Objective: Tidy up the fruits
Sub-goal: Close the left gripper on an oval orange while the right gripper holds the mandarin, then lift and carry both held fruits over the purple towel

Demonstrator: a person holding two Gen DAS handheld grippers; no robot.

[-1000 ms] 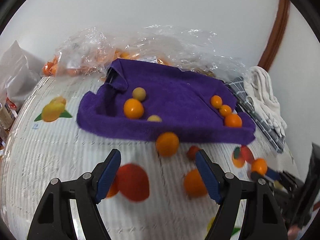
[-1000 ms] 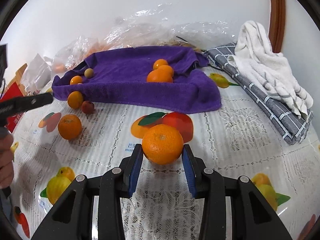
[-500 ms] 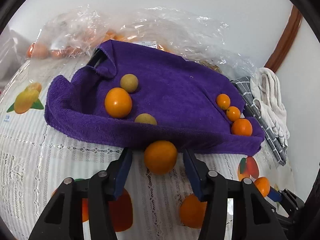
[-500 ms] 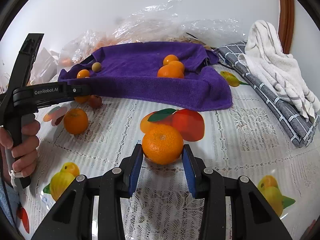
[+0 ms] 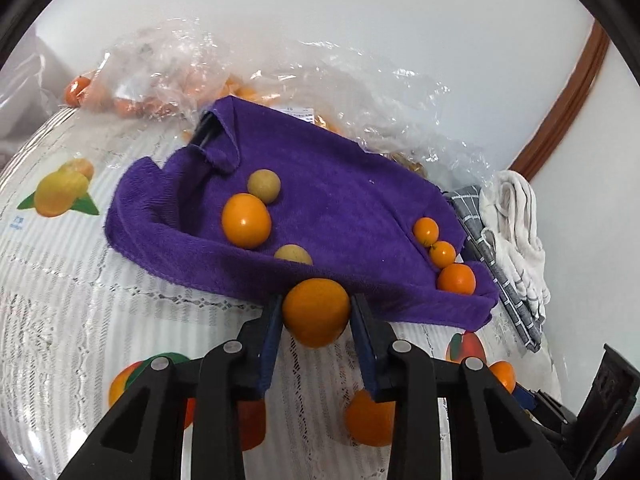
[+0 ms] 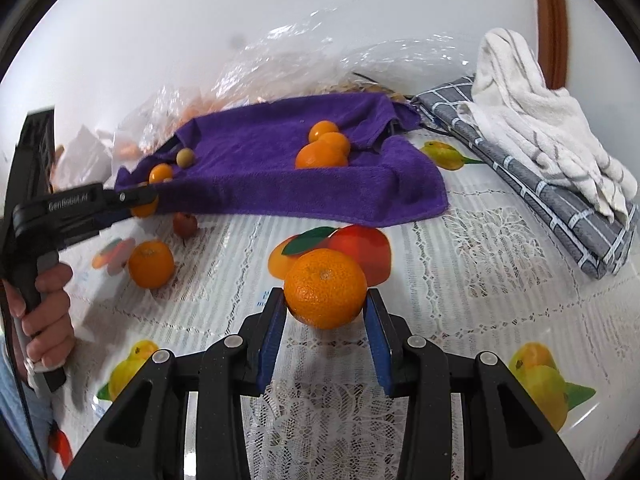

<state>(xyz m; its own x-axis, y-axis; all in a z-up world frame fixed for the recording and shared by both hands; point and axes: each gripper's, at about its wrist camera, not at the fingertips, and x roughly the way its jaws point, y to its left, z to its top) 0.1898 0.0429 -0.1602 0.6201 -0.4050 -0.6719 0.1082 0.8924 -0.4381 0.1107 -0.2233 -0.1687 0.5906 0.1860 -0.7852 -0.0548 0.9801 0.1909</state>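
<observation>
Item in hand, left side: my left gripper, whose jaws have just been closing, now has its blue pads pressed on a smooth round orange fruit at the near hem of the purple terry towel; a second ago that fruit lay loose on the tablecloth between wide-spread jaws. I judge the pickup made, so the lift onto the towel can follow. Right side: my right gripper is clenched on a pebbled-skin mandarin with a green stem scar, held over the white lace-patterned tablecloth printed with fruit, unchanged from before. Already on the towel: a glossy orange ball, two dull yellow-tan small round fruits, and a row of three small oranges along the far fold. Not yet sorted, on the tablecloth: one mandarin and a small reddish fruit. Surroundings: crinkled clear plastic bags holding more orange fruit, a grey checked cloth under a white ribbed towel.
</observation>
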